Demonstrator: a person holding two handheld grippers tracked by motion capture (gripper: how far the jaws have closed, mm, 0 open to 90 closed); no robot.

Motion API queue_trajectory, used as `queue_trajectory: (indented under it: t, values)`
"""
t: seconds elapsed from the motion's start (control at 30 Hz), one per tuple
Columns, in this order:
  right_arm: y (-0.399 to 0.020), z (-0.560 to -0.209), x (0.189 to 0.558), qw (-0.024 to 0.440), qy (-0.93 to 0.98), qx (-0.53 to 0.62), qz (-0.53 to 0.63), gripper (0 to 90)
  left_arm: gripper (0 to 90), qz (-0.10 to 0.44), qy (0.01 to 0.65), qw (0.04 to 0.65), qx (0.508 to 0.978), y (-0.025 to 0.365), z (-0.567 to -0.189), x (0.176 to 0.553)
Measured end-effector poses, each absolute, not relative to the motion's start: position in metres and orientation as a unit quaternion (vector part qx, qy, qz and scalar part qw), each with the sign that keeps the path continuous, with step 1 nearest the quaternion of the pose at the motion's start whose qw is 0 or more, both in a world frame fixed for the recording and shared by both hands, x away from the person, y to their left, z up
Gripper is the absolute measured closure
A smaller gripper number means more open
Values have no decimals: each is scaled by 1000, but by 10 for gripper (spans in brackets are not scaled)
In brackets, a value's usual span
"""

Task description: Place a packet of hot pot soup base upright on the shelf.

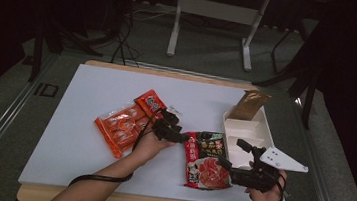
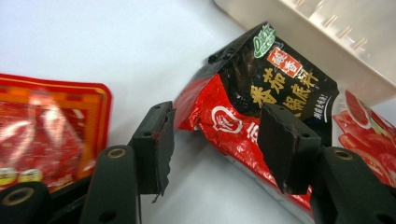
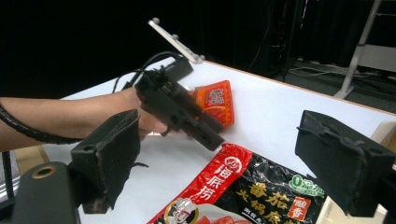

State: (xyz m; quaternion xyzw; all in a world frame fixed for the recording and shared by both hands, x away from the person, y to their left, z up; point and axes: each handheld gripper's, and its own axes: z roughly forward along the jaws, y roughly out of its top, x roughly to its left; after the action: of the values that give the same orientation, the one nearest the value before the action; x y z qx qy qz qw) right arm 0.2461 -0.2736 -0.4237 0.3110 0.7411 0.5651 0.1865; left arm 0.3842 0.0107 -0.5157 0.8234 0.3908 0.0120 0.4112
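On the white tabletop (image 1: 77, 135): one red-and-black printed foil soup-base packet (image 1: 206, 159), lying flat just beside one white plastic compartment tray (image 1: 248, 133); two orange-red sachets, one large (image 1: 119, 126) and one small (image 1: 150, 102), left of it; one brown paper pouch (image 1: 249, 105) leaning at the tray's far end. Left gripper (image 2: 219, 144): one, jaws parted about halfway, holding nothing, the packet's red corner just beyond them. Right gripper (image 3: 233, 163): one, jaws wide and empty above the packet's near edge.

Black hand-held gripper (image 1: 179, 131) trailing a black cable, forearms bare
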Motion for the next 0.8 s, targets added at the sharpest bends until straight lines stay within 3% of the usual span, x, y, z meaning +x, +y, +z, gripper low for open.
queue_trajectory:
  t: [0.5,0.8]
  values:
    - [-272,-426,246,187,745,309,560,138,470,-15,430,402,808,-8,-540,398]
    - [-272,-427,248,186,747,310,558,138,579,-12,435,389,812,-16,-543,397]
